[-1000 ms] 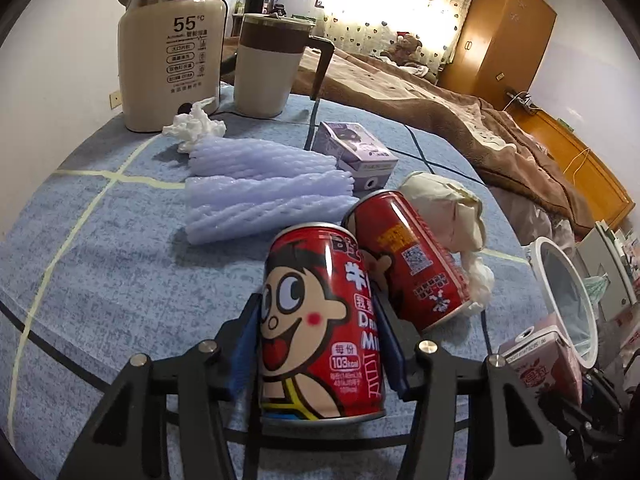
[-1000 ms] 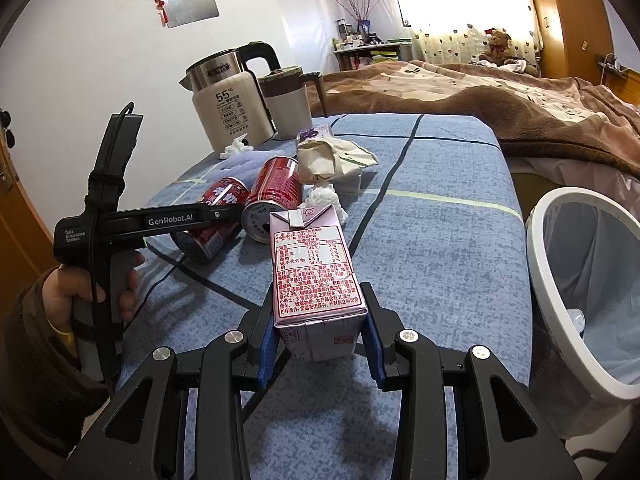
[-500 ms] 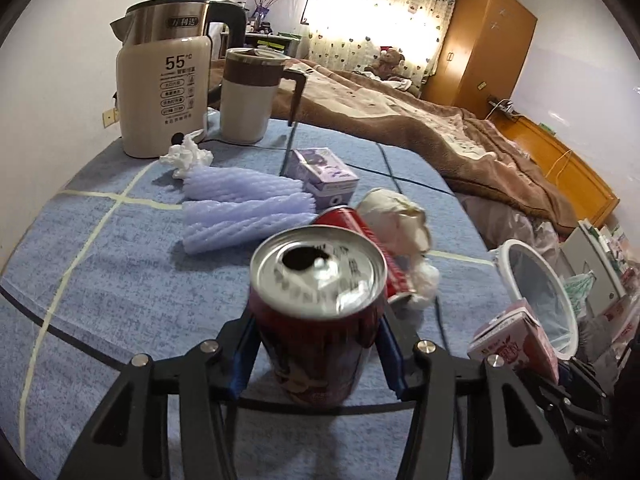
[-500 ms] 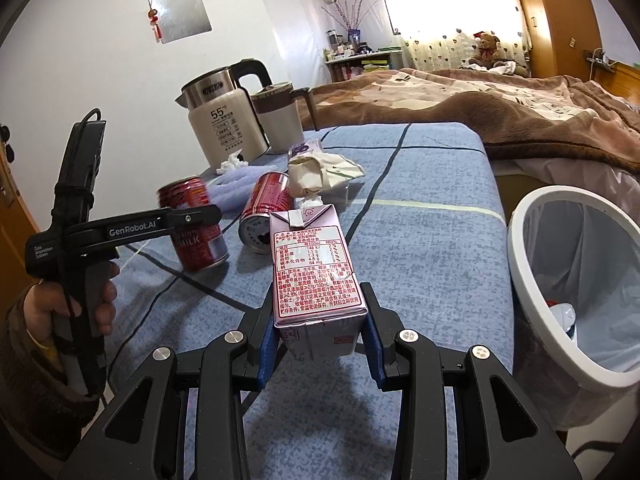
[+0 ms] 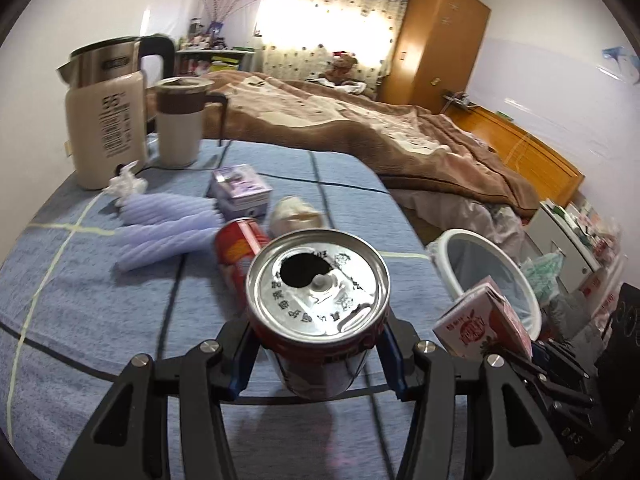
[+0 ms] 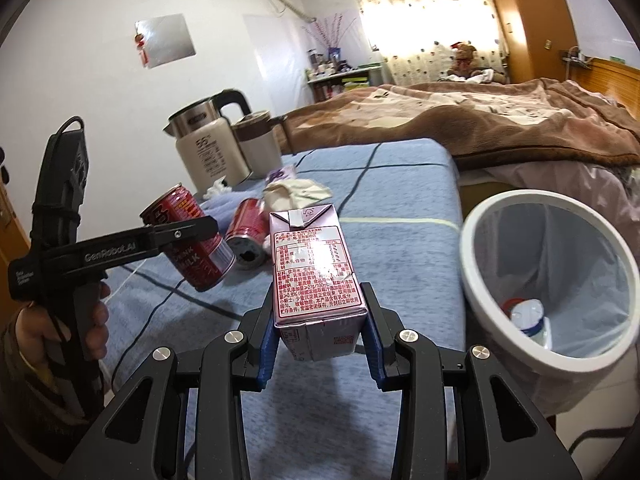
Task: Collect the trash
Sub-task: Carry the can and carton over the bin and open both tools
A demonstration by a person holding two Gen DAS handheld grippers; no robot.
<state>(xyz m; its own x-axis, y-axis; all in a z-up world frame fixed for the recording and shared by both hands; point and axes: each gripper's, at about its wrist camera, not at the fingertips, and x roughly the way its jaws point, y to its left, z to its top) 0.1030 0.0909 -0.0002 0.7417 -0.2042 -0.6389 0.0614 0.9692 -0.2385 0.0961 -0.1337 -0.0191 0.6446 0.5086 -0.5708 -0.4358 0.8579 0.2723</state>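
Trash was lifted for the bin (image 6: pixel 472 240) at right: left gripper (image 5: pixel 318 354) clamped a red can (image 5: pixel 318 304) at lower centre, right gripper (image 6: pixel 320 346) clamped a milk carton (image 6: pixel 314 276).

Both views are heavy fisheye, so the corners go black and straight lines bow near the rim. Most light pours in through the patterned curtain (image 5: pixel 332 36) at the far window, which is blown out to white in the middle. The room is otherwise softly lit and a bit murky. The silver lid of the red drink can (image 5: pixel 318 280) picks up dull reflections, and it throws a soft shadow onto the blue cloth counter (image 5: pixel 80 320) underneath. There's a hot glare patch on the pink milk carton (image 6: pixel 316 268). The cream electric kettle (image 5: pixel 104 120) looks smeared with motion blur.
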